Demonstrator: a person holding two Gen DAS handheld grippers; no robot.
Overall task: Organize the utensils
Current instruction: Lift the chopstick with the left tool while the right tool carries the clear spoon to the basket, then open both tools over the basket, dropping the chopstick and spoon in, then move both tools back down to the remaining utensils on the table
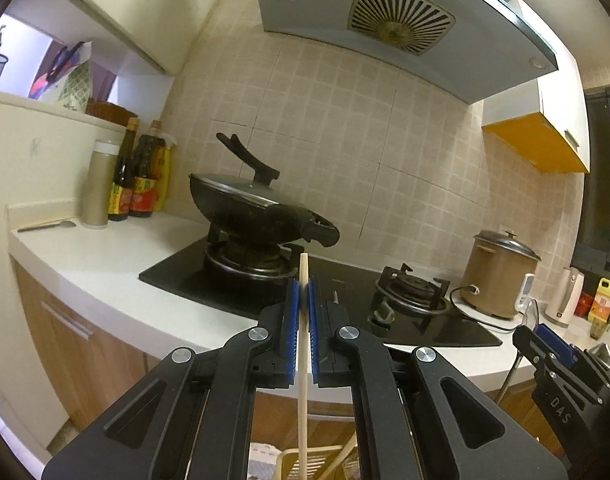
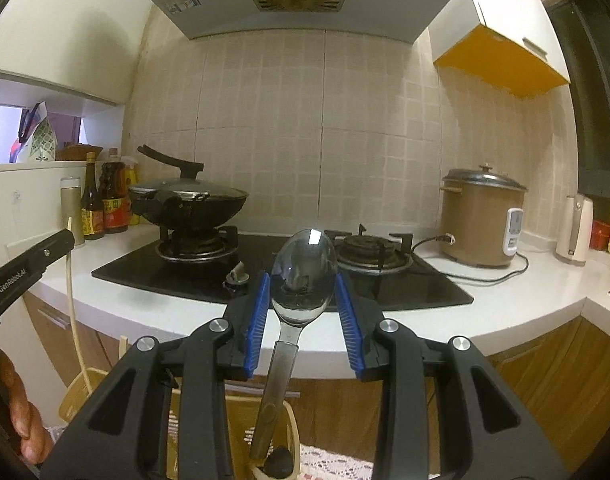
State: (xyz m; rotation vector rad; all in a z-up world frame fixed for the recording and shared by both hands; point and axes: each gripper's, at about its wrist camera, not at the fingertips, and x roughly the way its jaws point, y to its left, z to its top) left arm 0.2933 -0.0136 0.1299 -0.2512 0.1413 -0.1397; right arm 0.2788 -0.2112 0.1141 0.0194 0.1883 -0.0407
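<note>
My left gripper (image 1: 304, 286) is shut on a pale wooden chopstick (image 1: 303, 360) that stands upright between its blue pads, its lower end going down toward a cream slatted utensil holder (image 1: 305, 462). My right gripper (image 2: 303, 280) is shut on a metal spoon (image 2: 301, 280), bowl up between the blue pads, handle hanging down into a cream utensil holder (image 2: 293, 432). The right gripper (image 1: 545, 340) with the spoon shows at the right of the left wrist view. The left gripper (image 2: 61, 240) with its chopstick (image 2: 71, 304) shows at the left of the right wrist view.
A white counter (image 2: 525, 280) carries a black gas hob (image 2: 265, 272) with a lidded wok (image 2: 185, 200) on the left burner. Sauce bottles (image 2: 105, 196) stand at the left, a brown rice cooker (image 2: 481, 220) and kettle (image 2: 577, 224) at the right. A range hood hangs overhead.
</note>
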